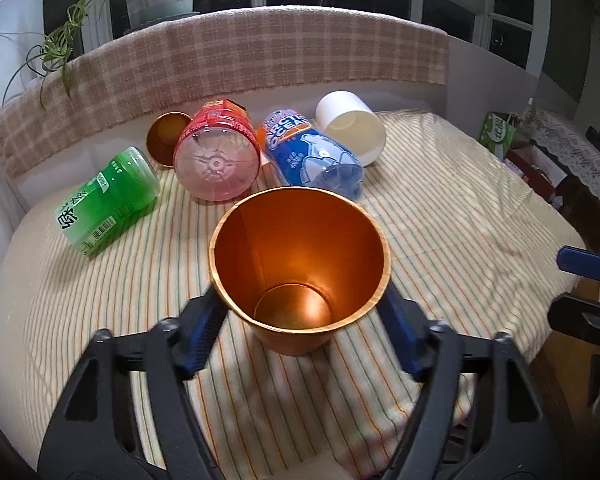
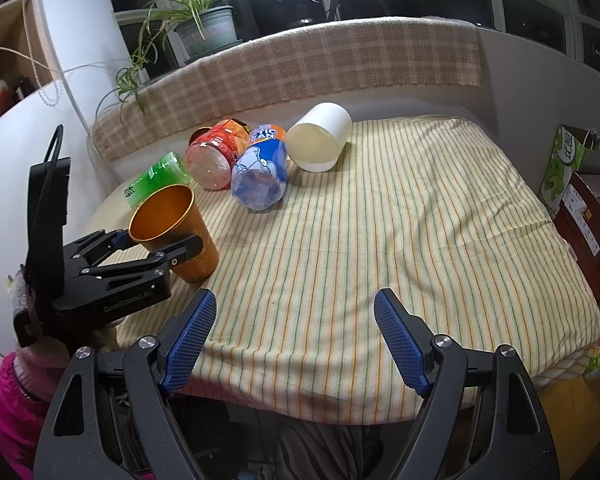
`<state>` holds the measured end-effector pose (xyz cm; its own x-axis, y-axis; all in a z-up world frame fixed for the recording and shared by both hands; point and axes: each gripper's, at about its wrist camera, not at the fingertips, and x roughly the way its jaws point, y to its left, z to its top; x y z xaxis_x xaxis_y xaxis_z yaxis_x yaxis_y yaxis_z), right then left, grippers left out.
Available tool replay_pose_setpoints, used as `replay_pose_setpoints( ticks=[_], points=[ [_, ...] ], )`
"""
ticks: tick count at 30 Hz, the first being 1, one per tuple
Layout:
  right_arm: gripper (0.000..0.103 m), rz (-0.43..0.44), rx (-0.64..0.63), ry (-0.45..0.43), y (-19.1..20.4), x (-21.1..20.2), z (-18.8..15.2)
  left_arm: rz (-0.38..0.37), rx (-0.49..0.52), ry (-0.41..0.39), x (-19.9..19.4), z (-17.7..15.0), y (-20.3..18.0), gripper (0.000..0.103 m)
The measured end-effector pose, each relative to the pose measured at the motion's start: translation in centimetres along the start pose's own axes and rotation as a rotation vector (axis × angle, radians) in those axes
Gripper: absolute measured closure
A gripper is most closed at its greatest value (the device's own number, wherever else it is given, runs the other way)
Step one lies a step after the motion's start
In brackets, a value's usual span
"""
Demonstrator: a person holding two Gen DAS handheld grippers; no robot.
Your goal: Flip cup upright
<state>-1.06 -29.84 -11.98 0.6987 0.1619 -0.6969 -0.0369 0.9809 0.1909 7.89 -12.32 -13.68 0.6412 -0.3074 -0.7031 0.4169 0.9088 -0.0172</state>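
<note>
The orange cup (image 1: pixel 300 272) stands mouth-up, slightly tilted, on the striped cloth of the table (image 2: pixel 380 220), clasped at both sides by the left gripper (image 1: pixel 302 312). The flip looks nearly done; next comes settling it flat and letting go. The right gripper (image 2: pixel 296 340) hangs spread and empty.

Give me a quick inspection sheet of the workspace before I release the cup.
Surface: striped cloth over the table, wrinkled.
Job's things: orange cup mouth up, base on the cloth, slightly tilted.
Clutter: green bottle, red bottle, blue bottle, white cup and a second orange cup, all lying on their sides.
Grippers: left gripper fingers flank the orange cup; right gripper open, holding nothing.
Cables: nothing seen on the cloth.
Surroundings: potted plant, dark windows.
</note>
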Motion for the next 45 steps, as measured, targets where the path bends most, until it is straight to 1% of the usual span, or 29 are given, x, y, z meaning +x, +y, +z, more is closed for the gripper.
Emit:
replay_pose_setpoints(
  ticks=[1, 7, 9, 11, 14, 18, 21, 23, 24, 28, 31, 35, 41, 45],
  points=[
    [0.022, 0.001, 0.0, 0.0, 0.0, 0.0, 0.0, -0.005, 0.002, -0.003, -0.2, -0.1, 0.0, 0.02],
    [0.022, -0.008, -0.026, -0.024, 0.6, -0.2, 0.0, -0.026, -0.014, -0.017, -1.7, -0.9, 0.6, 0.019],
    [0.022, -0.016, -0.037, -0.04, 0.8, -0.4, 0.1, -0.025, -0.029, -0.023, -2.6, -1.3, 1.0, 0.019],
    [0.022, -0.025, -0.046, -0.06, 1.2, -0.6, 0.2, -0.023, -0.06, -0.049, -4.0, -1.6, 1.7, 0.019],
    [0.022, -0.047, -0.068, -0.103, 1.8, -1.2, 0.6, 0.007, -0.113, -0.131, -6.9, -2.0, 2.9, 0.019],
    [0.022, -0.088, -0.105, -0.161, 2.9, -2.0, 1.1, 0.124, -0.144, -0.296, -11.7, -2.5, 3.8, 0.019],
    [0.022, -0.109, -0.121, -0.202, 3.7, -2.4, 1.5, 0.195, -0.156, -0.397, -14.5, -2.8, 4.1, 0.01],
    [0.022, -0.12, -0.126, -0.226, 4.0, -2.8, 1.7, 0.232, -0.16, -0.452, -16.0, -3.0, 4.4, 0.003],
    [0.022, -0.131, -0.129, -0.245, 4.2, -3.0, 1.8, 0.241, -0.162, -0.468, -16.4, -3.0, 4.5, 0.002],
    [0.022, -0.185, -0.142, -0.32, 4.9, -3.8, 2.2, 0.257, -0.155, -0.489, -17.4, -3.0, 4.6, 0.001],
    [0.016, -0.211, -0.139, -0.371, 5.2, -4.5, 2.4, 0.259, -0.147, -0.493, -17.5, -3.0, 4.3, 0.001],
    [0.013, -0.245, -0.131, -0.43, 5.3, -5.3, 2.7, 0.26, -0.15, -0.487, -17.8, -3.2, 4.2, 0.001],
    [0.013, -0.261, -0.114, -0.464, 5.2, -5.8, 3.0, 0.268, -0.14, -0.495, -17.8, -3.1, 4.1, 0.001],
    [0.013, -0.273, -0.116, -0.478, 5.3, -5.9, 2.9, 0.273, -0.132, -0.499, -18.5, -3.2, 3.6, 0.0]
  ],
)
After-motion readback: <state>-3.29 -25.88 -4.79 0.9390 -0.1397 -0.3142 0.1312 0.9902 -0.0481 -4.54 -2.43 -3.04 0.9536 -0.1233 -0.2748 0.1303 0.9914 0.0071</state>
